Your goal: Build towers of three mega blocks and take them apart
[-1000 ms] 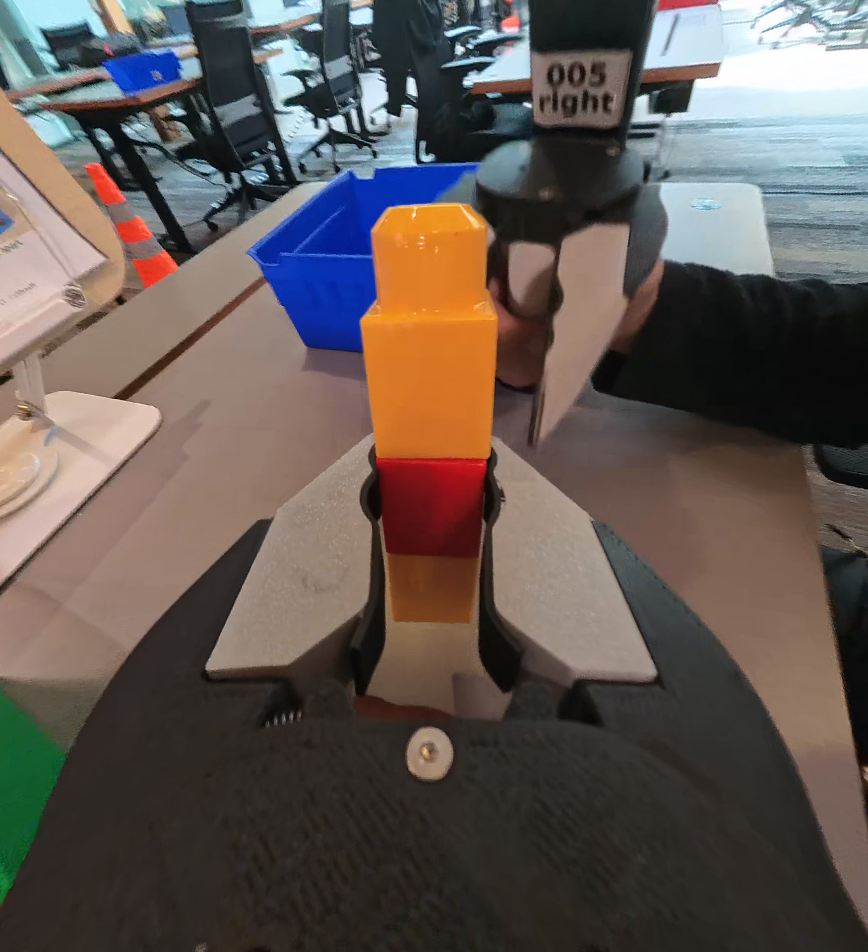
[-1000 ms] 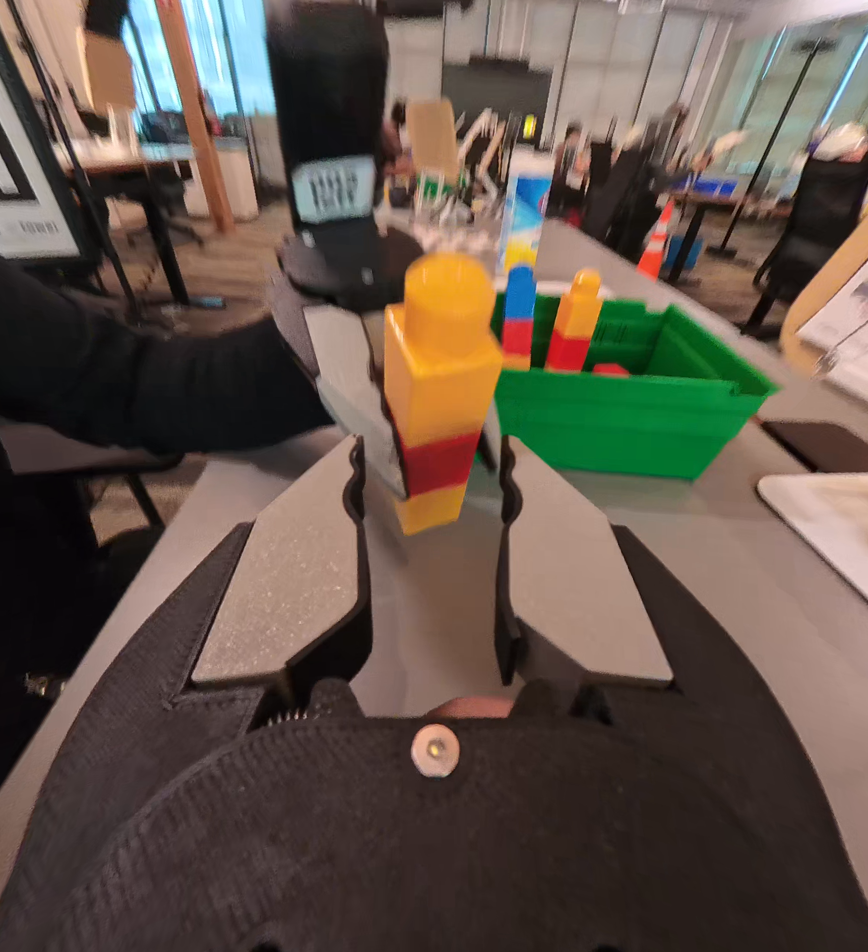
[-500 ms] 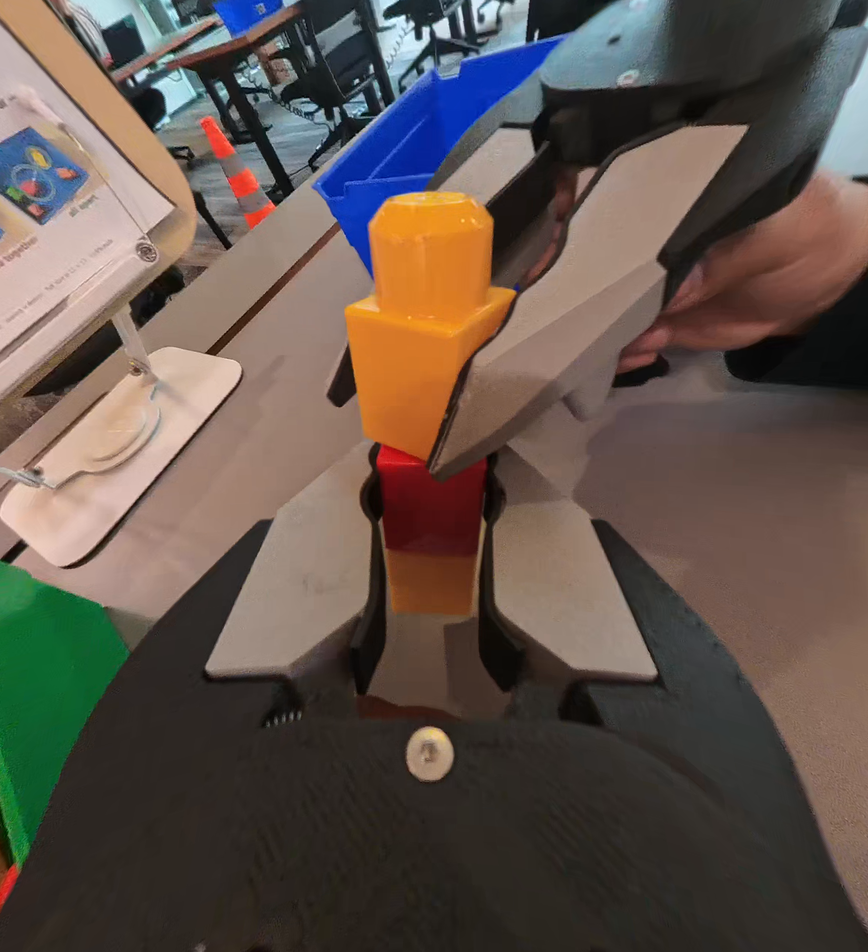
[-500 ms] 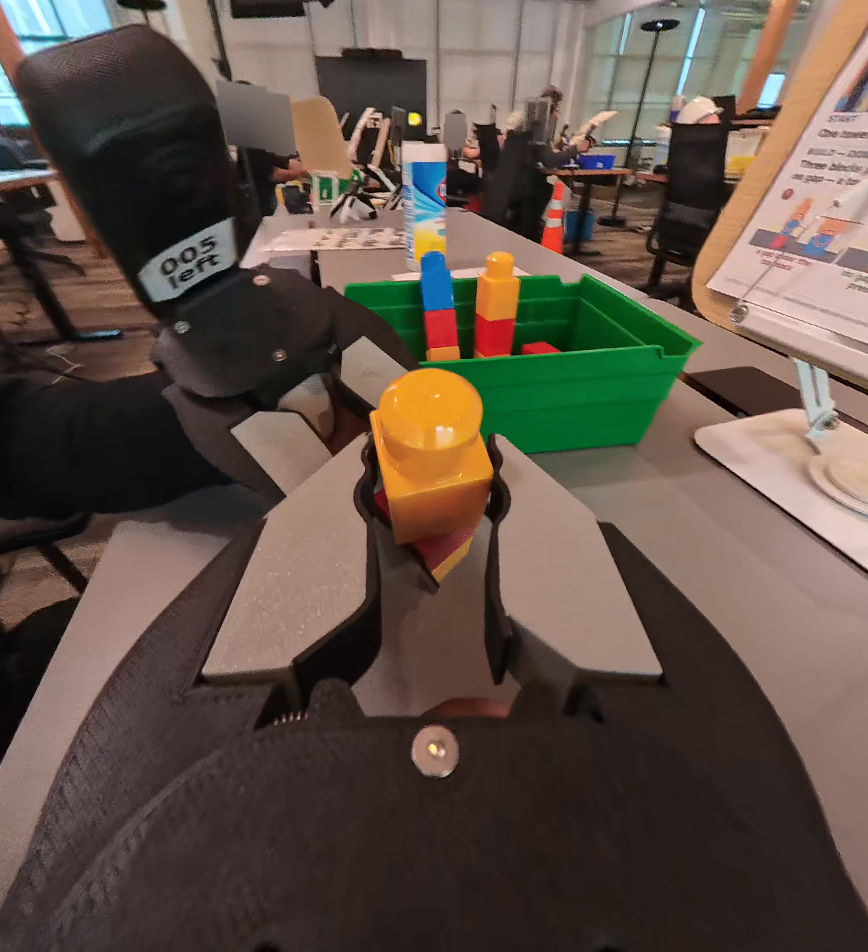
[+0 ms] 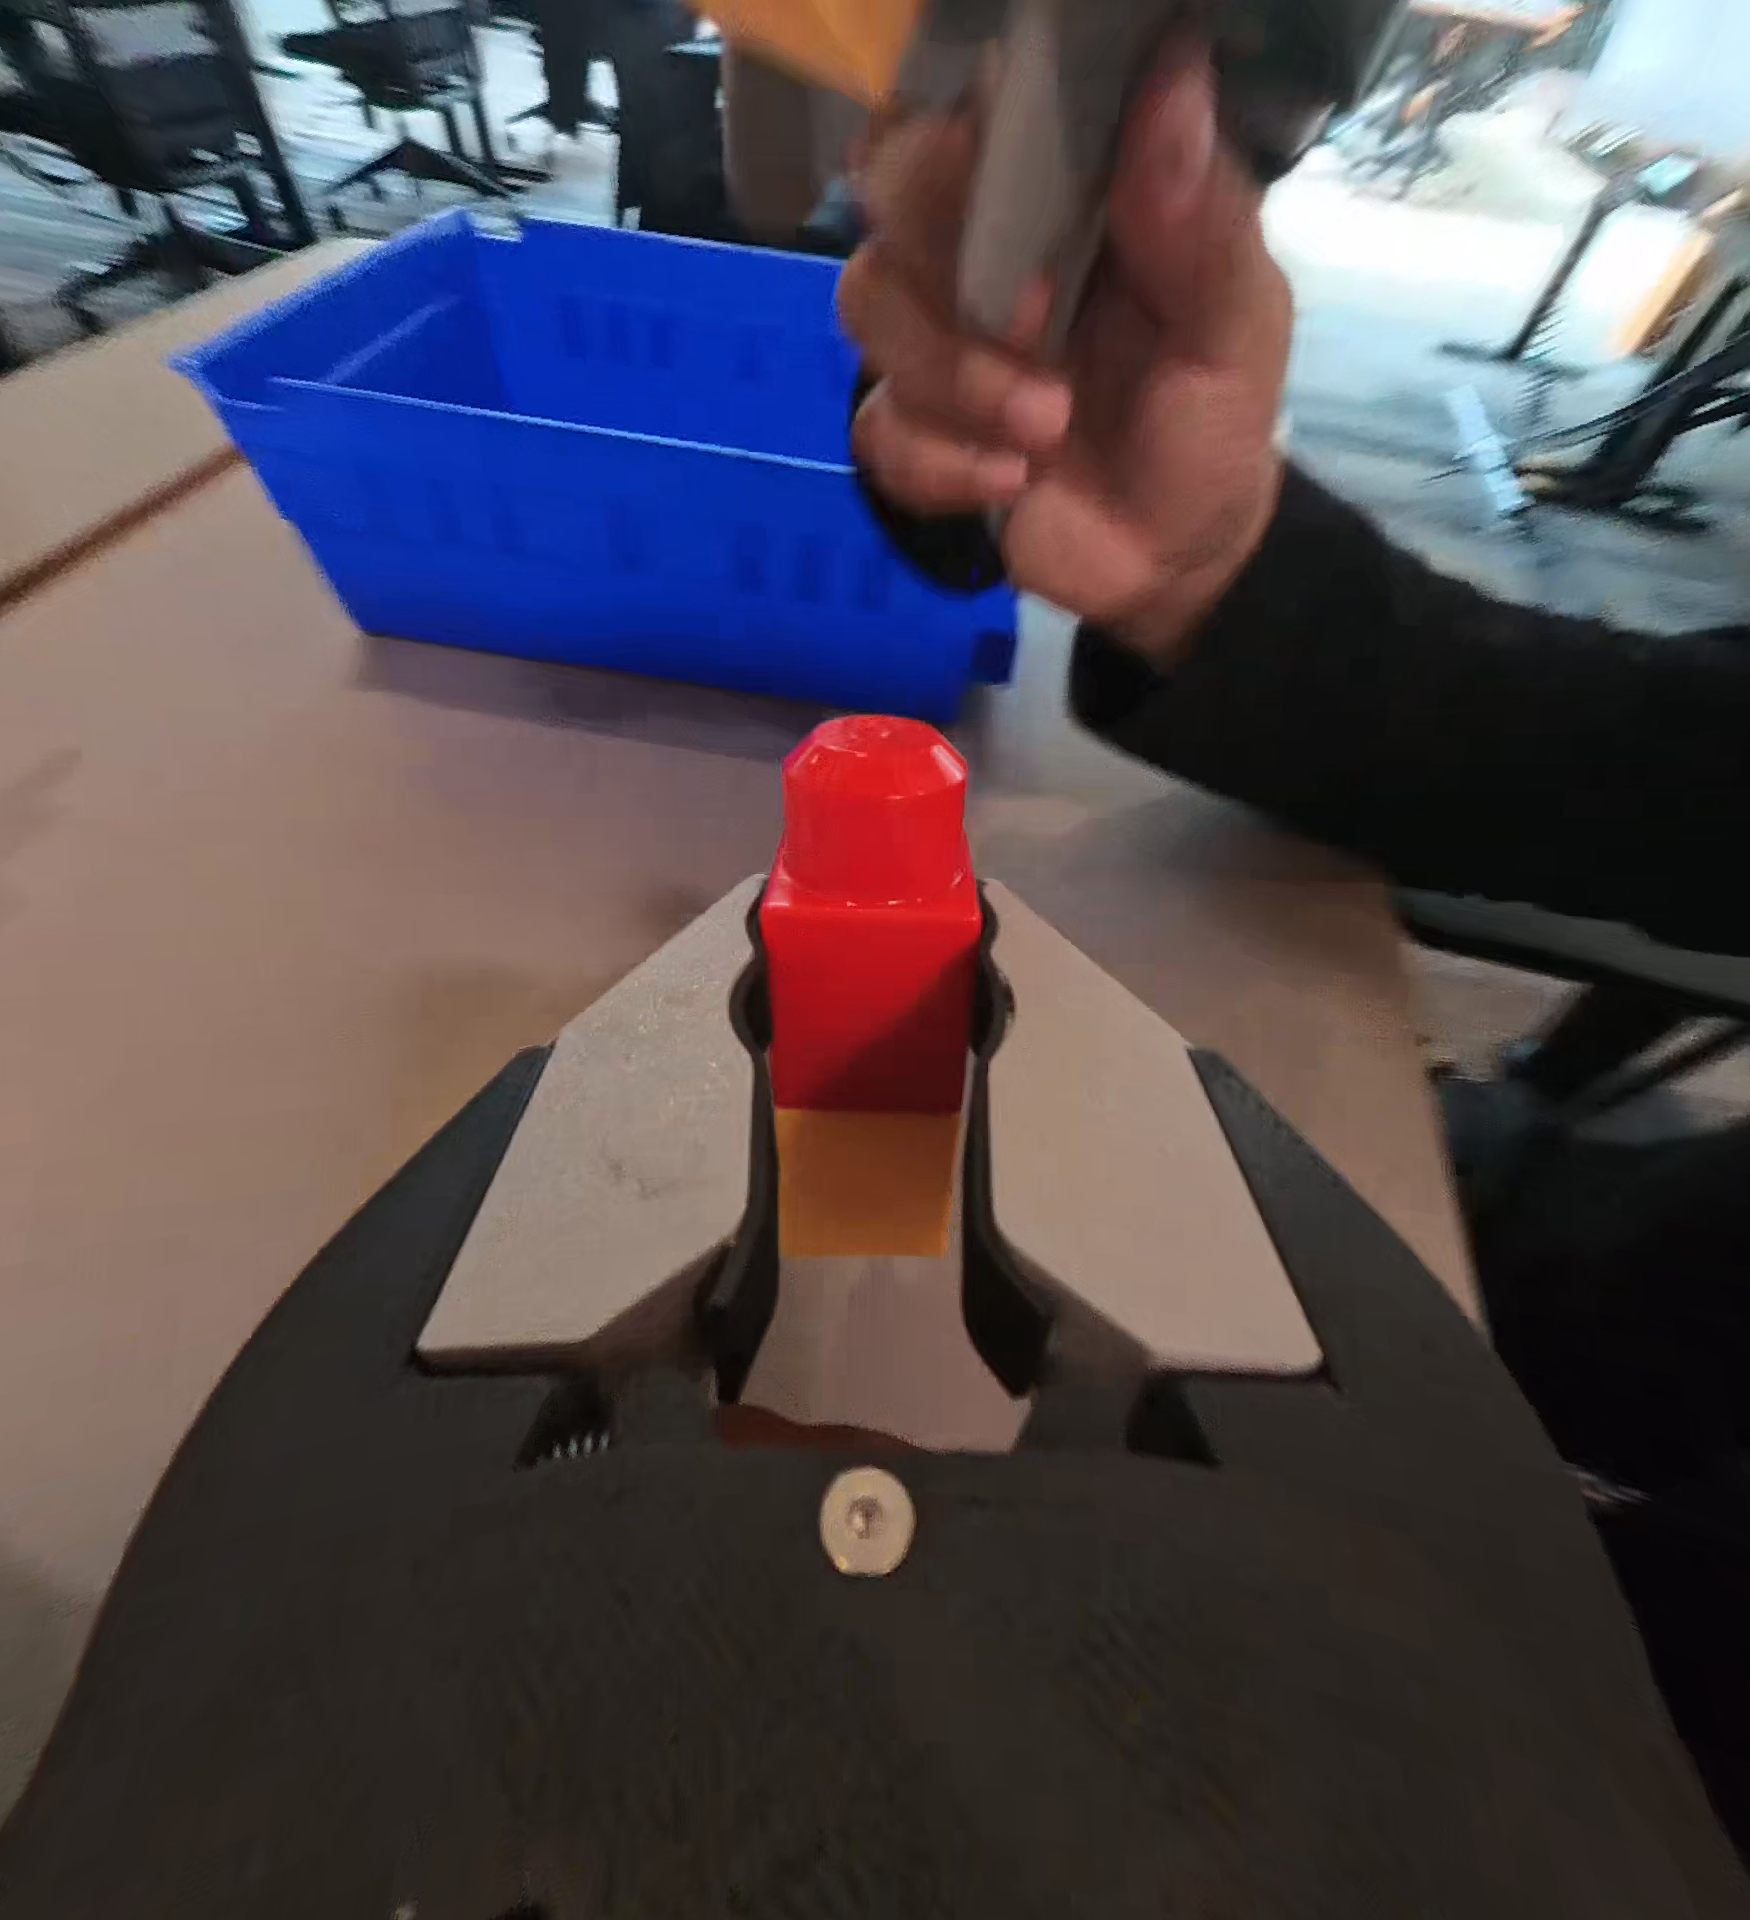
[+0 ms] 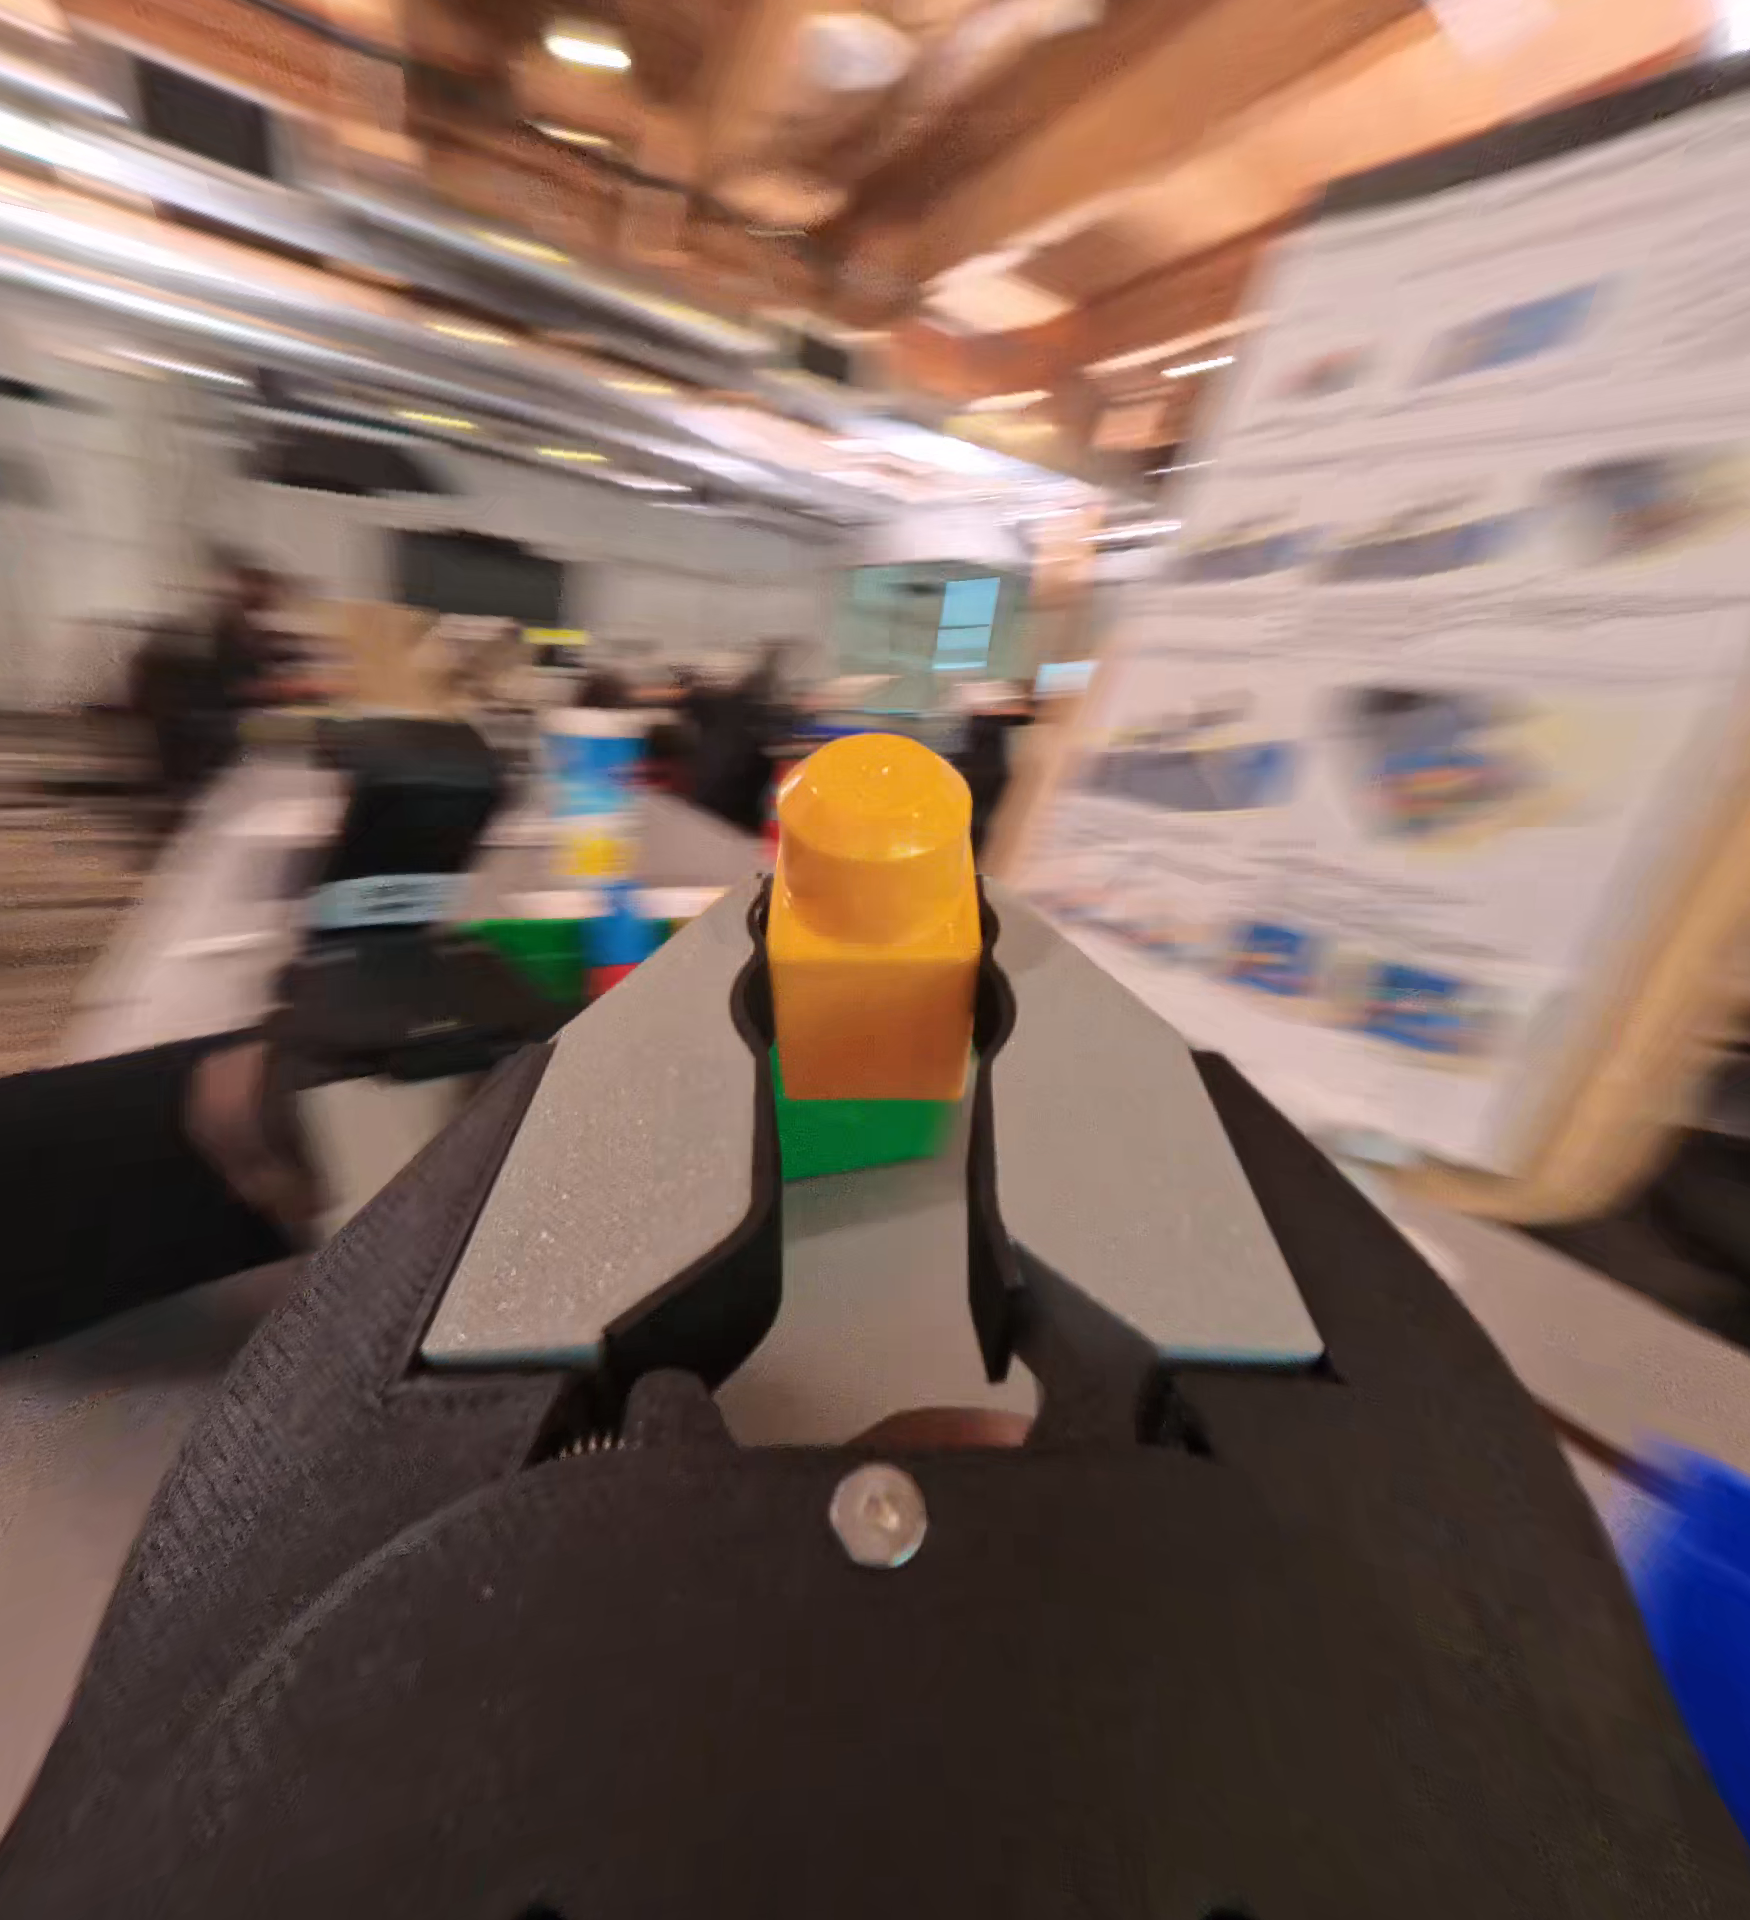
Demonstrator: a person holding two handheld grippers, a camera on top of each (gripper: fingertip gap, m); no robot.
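- We see our left hand-held gripper point(image 5: 871, 987) clenched on a red block point(image 5: 871, 987): both dark pads press its two sides, and its round stud sticks up past the fingertips.
- An orange block point(image 5: 869, 1184) sits attached under the red one, lower down between the fingers, so the left side carries a two-block stack above the brown counter point(image 5: 227, 935).
- Our right hand-held gripper point(image 6: 873, 987) is clenched on another orange block point(image 6: 871, 935), with a pad tight against each side and the stud rising clear of the tips.
- In the left wrist view, the person's hand point(image 5: 1089, 395) in a dark sleeve holds that right tool high over the counter; a corner of the orange block shows at the top edge there, well above the red block and apart from it.
- A blue bin point(image 5: 580, 499) stands on the counter beyond the left gripper, below and just left of the raised hand.
- In the right wrist view, heavily blurred, a green bin point(image 6: 538, 951) lies ahead on the counter with a few coloured blocks in it; we cannot tell how they are stacked.
- A white instruction board point(image 6: 1473, 675) stands to the right of it.
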